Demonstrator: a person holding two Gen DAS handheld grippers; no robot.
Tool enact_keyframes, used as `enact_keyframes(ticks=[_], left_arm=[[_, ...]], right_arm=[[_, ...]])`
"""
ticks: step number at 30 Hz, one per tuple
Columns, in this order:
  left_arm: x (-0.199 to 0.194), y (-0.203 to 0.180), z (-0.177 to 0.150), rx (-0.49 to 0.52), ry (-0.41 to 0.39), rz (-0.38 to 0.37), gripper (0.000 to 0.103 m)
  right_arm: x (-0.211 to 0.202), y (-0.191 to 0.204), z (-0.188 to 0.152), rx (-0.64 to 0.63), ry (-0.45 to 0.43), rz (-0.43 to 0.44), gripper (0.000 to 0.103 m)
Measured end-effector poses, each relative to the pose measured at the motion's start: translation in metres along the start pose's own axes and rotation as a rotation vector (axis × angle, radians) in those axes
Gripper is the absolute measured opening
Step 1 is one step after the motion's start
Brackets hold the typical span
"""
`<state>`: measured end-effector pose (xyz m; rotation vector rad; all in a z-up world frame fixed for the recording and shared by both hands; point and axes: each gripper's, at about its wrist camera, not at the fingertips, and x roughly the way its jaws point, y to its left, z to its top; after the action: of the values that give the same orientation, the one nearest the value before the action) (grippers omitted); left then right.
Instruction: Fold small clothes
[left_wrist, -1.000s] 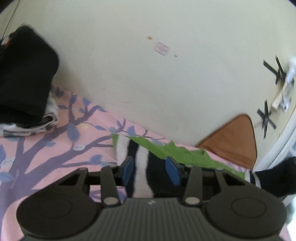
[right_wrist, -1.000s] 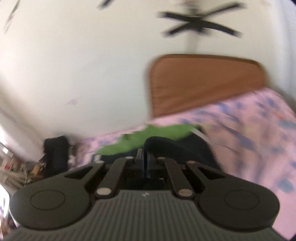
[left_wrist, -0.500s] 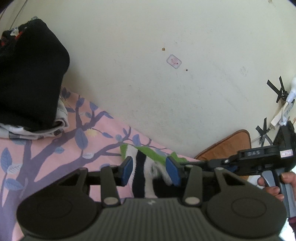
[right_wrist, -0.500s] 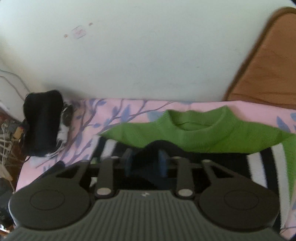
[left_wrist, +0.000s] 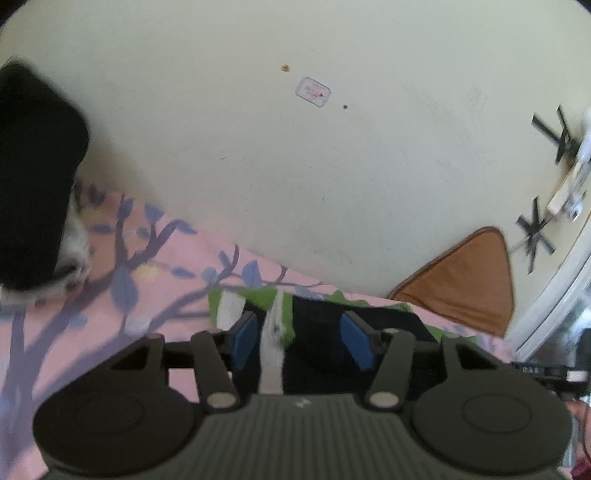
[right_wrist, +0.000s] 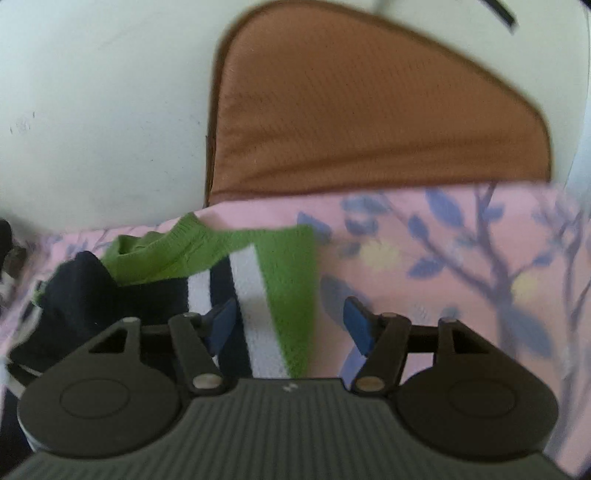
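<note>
Pale cream wall (left_wrist: 332, 166) behind bed; pink tree-print sheet (right_wrist: 461, 258) below it; brown cushion (right_wrist: 369, 110) leans against wall; black tape crosses (left_wrist: 533, 236) right of cushion.

Wall sticker (left_wrist: 313, 91) – red print unreadable; no other legible text.

A green, black and white striped knitted sweater (right_wrist: 258, 280) is spread on a pink bedsheet printed with blue branches and leaves (right_wrist: 443, 258), close to a pale plastered wall (left_wrist: 258, 166). A brown fabric cushion (right_wrist: 369, 110) is propped against the wall behind the sheet, beyond the sweater's right end. A black folded garment (left_wrist: 33, 177) is stacked on lighter cloth at the sheet's far left. The sweater's left end is placed between the fingers of the left gripper (left_wrist: 301, 341); its right edge between those of the right gripper (right_wrist: 290, 323).
</note>
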<state>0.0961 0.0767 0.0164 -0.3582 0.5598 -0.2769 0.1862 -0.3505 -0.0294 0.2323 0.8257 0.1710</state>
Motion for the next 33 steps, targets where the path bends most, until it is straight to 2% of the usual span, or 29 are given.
enact_keyframes(ticks=[1, 4, 7, 10, 13, 14, 15, 16, 18, 20, 21, 23, 26, 27, 30, 33], left_arm=[[0.007, -0.005, 0.005, 0.024, 0.019, 0.016, 0.049], [0.029, -0.02, 0.012, 0.095, 0.095, 0.028, 0.048], [0.053, -0.032, 0.014, 0.131, 0.173, 0.076, 0.046], [0.072, -0.033, 0.013, 0.095, 0.242, 0.057, 0.046], [0.089, -0.027, 0.012, 0.031, 0.289, 0.109, 0.043], [0.09, -0.023, 0.012, -0.001, 0.286, 0.118, 0.039], [0.089, -0.021, 0.012, -0.022, 0.278, 0.13, 0.024], [0.087, -0.02, 0.013, -0.036, 0.271, 0.153, 0.015], [0.079, -0.014, 0.014, -0.095, 0.272, 0.141, 0.01], [0.06, -0.011, 0.016, -0.154, 0.247, 0.108, 0.009], [0.048, -0.012, 0.016, -0.164, 0.22, 0.087, 0.009], [0.019, -0.014, 0.014, -0.165, 0.159, 0.061, 0.009], [-0.01, -0.011, 0.004, -0.169, 0.097, 0.093, 0.009], [-0.01, -0.009, 0.0, -0.159, 0.109, 0.115, 0.009], [0.012, -0.008, -0.016, -0.104, 0.21, 0.194, 0.014], [0.009, -0.01, -0.021, -0.095, 0.173, 0.206, 0.015]], right_arm=[[0.003, -0.002, -0.004, 0.003, -0.01, 0.024, 0.008], [0.001, -0.012, -0.008, 0.076, -0.116, -0.041, 0.01], [0.01, -0.029, -0.023, 0.185, -0.166, -0.02, 0.01], [0.008, -0.034, -0.027, 0.225, -0.189, 0.014, 0.012], [0.005, -0.037, -0.026, 0.243, -0.188, 0.032, 0.013], [0.005, -0.037, -0.026, 0.243, -0.189, 0.035, 0.013], [0.007, -0.037, -0.026, 0.244, -0.189, 0.037, 0.014], [0.007, -0.036, -0.027, 0.246, -0.19, 0.042, 0.016], [0.009, -0.037, -0.027, 0.247, -0.192, 0.057, 0.021], [0.006, -0.036, -0.029, 0.242, -0.198, 0.072, 0.031], [0.004, -0.036, -0.03, 0.237, -0.207, 0.076, 0.033], [-0.001, -0.034, -0.032, 0.224, -0.24, 0.079, 0.043], [-0.005, -0.031, -0.033, 0.196, -0.252, 0.106, 0.047], [-0.003, -0.03, -0.032, 0.189, -0.238, 0.107, 0.048], [0.006, -0.026, -0.028, 0.167, -0.179, 0.088, 0.052], [0.005, -0.024, -0.028, 0.151, -0.184, 0.082, 0.053]])
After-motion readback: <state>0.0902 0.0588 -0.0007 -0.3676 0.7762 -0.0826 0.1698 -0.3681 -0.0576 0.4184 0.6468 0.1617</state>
